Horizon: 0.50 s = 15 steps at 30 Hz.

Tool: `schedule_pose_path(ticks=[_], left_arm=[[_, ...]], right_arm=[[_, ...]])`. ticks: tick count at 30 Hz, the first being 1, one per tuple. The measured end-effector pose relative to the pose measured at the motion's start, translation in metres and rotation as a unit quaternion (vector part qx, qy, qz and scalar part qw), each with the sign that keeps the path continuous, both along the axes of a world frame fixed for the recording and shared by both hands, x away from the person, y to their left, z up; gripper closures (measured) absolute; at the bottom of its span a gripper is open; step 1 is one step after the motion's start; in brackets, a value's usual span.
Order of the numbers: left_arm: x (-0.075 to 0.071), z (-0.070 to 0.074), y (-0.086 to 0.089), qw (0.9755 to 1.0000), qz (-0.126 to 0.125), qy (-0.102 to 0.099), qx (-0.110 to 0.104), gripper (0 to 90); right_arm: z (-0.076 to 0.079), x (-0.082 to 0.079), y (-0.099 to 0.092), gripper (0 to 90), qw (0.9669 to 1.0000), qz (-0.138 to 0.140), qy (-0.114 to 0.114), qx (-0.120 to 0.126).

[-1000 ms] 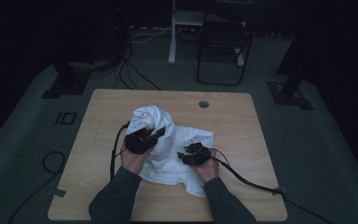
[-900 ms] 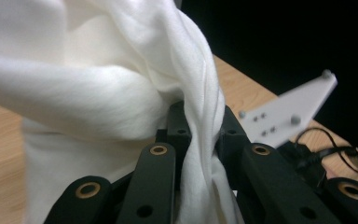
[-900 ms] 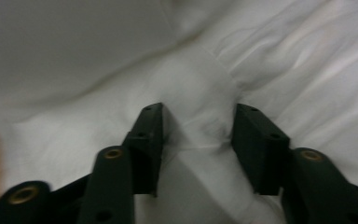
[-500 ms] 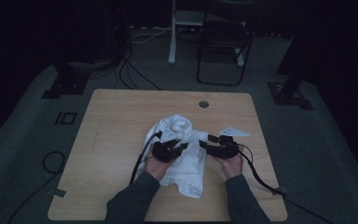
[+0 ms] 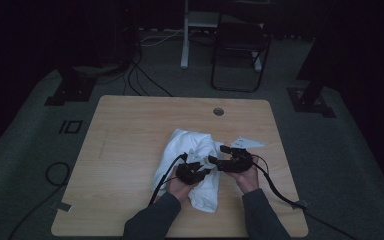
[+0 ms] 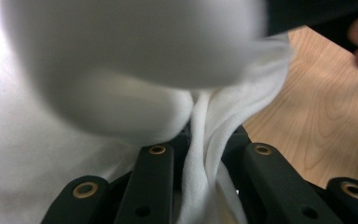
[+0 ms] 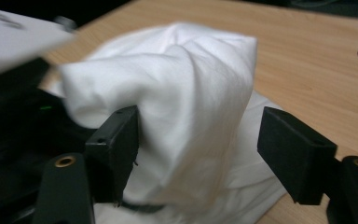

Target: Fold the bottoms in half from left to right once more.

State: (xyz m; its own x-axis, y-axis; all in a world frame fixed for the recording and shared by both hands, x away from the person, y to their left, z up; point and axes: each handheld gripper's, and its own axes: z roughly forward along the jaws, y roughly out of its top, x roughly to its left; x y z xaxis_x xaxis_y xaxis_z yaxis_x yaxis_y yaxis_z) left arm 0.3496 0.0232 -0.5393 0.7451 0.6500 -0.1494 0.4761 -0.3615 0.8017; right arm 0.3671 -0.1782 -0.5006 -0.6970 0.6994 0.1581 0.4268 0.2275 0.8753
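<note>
**Cloth gathered between two hand-held grippers on a wooden surface**

Grip, left side: my left hand-held gripper is clenched on a fold of the white cloth. In the left gripper view, a narrow band of the fabric runs down between the two black jaws, which stand close together and pinch it, while a larger blurred bulge of the same cloth hangs just above them.

Grip, right side: my right hand-held gripper is released. Its jaws have just been opening, and in the right gripper view they stand wide apart with a raised hump of the cloth between them. The left jaw lies against the fabric; the right jaw stands clear of it, with a gap showing.

Position of the hands: in the high view both hand-held grippers sit close together over the near right part of the cloth, the left one on top of it and the right one at its right edge. A cable trails from each toward the near edge.

Cloth: it lies crumpled, slightly right of the middle of the surface, toward my side. A pale corner juts out just beyond the right hand-held gripper.

Surroundings: a round hole is cut near the far edge of the surface, and a dark chair stands on the floor beyond.
</note>
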Motion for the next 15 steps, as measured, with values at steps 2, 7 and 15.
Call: schedule_pose_path(ticks=[2, 7, 15], left_arm=[[-0.001, 0.001, 0.0, 1.0, 0.003, 0.004, -0.001, 78.5], [-0.004, 0.016, 0.004, 0.9996, 0.002, 0.02, -0.018, 63.0], [-0.025, 0.091, 0.053, 0.9933, 0.043, -0.102, -0.033, 56.3]], right_arm=[[-0.004, 0.01, 0.004, 47.6, 0.9996, -0.019, 0.021, -0.006], [-0.011, 0.028, 0.006, 80.7, 0.9979, -0.029, 0.057, 0.009], [-0.015, 0.033, -0.001, 82.5, 0.9969, -0.053, 0.059, 0.005]])
